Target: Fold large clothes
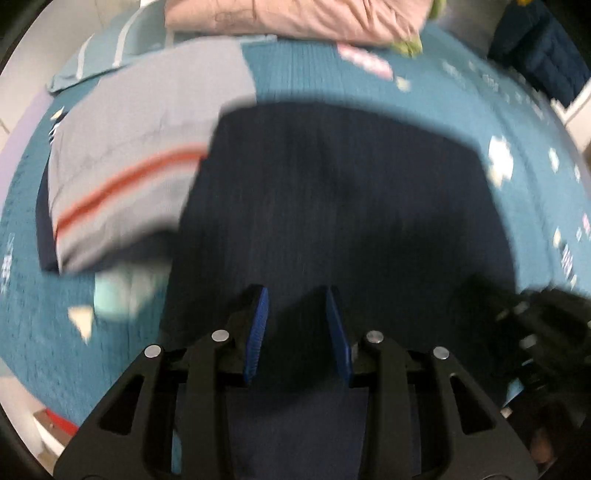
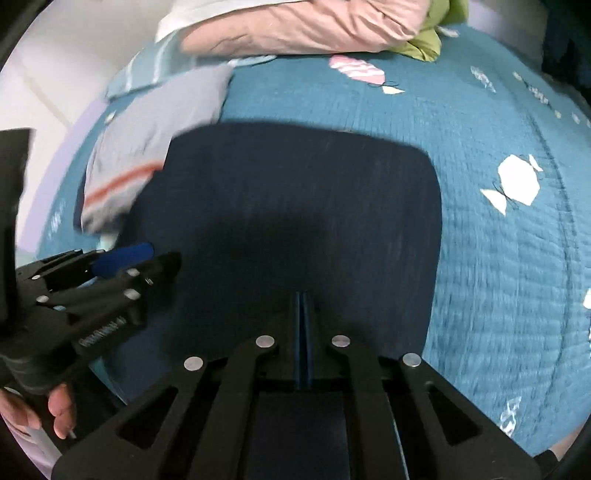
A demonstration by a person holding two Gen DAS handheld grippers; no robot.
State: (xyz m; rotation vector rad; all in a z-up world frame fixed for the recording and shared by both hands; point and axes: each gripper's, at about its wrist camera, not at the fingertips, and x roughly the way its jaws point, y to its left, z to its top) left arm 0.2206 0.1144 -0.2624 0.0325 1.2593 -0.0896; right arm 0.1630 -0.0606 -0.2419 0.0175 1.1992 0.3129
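Across the whole frame a teal quilted bedspread [image 2: 498, 258] is lying, candy prints on it. Centre frame, the navy garment [image 2: 288, 206] is sitting flat on it as a folded block, long axis running left-right in both views, far edge toward the pink bedding [image 2: 303, 26] at top. Upper left, a grey folded piece with a red stripe [image 1: 140, 166] is lying just beside the navy block, possibly overlapping its left edge; blur hides the contact. Lower centre, left gripper [image 1: 297, 332] is hovering over the near navy edge, jaws part open, nothing between the pads. Right gripper [image 2: 303, 332] is showing pads nearly together; too dark to tell whether any cloth is pinched.
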